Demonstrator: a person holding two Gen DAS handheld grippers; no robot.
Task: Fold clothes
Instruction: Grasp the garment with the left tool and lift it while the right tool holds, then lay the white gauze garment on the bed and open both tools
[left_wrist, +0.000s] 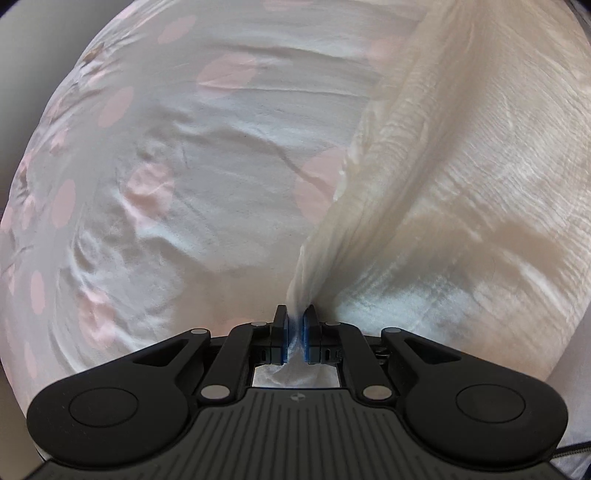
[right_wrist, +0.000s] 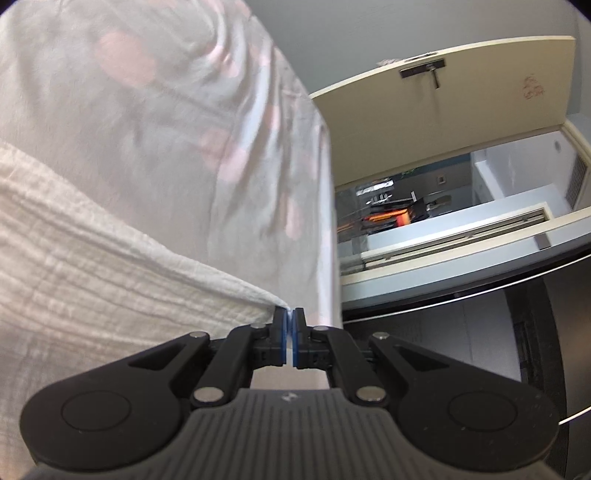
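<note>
A cream crinkled garment (left_wrist: 461, 177) hangs stretched above a white bed sheet with pink dots (left_wrist: 207, 177). My left gripper (left_wrist: 295, 314) is shut on a bunched edge of the garment, with cloth pinched between the blue pads and showing behind them. In the right wrist view the same cream garment (right_wrist: 92, 258) spreads to the left, and my right gripper (right_wrist: 290, 314) is shut on its corner. The dotted sheet (right_wrist: 221, 110) lies behind it.
The bed's edge (right_wrist: 328, 221) drops off at the right of the right wrist view. Beyond it are an open cream door (right_wrist: 461, 99), a doorway with a room behind, and a dark cabinet front (right_wrist: 480, 350).
</note>
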